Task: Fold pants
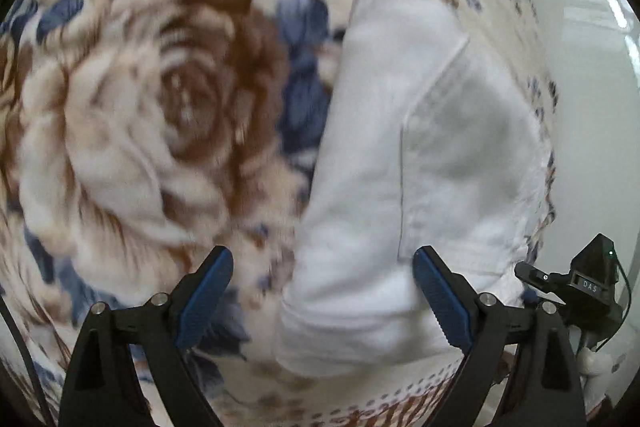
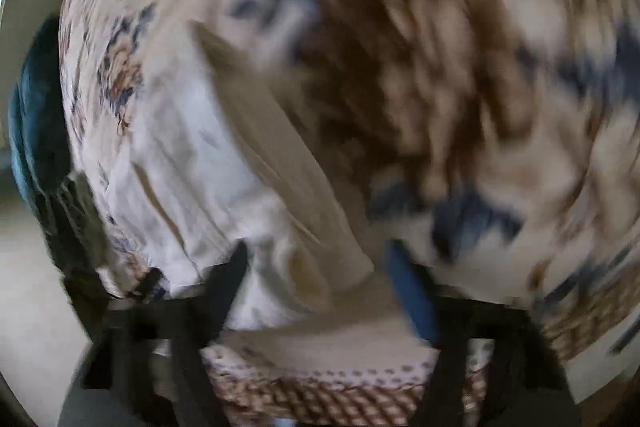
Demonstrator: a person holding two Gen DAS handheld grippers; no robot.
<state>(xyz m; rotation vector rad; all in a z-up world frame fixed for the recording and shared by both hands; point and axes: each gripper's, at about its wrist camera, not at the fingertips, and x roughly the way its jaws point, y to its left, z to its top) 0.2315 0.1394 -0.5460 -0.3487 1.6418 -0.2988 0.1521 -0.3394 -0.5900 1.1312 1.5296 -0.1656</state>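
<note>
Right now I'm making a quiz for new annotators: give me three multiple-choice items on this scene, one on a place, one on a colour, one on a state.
1. What do the white pants lie on?
A. a bare wooden table
B. a floral blanket
C. a tiled floor

2. What colour are the pads on the left hand-held gripper's fingers?
A. blue
B. red
C. yellow

3. How do the left hand-held gripper's jaws stand?
A. shut on the pants
B. shut on the blanket
C. open, holding nothing

Key:
1 B, the floral blanket, with brown roses and blue leaves, spreads under and around the pants in both views.
2 A, the pads show blue against black fingers.
3 C, the left hand-held gripper has its fingers wide apart, with cloth visible between them but not pinched.
</note>
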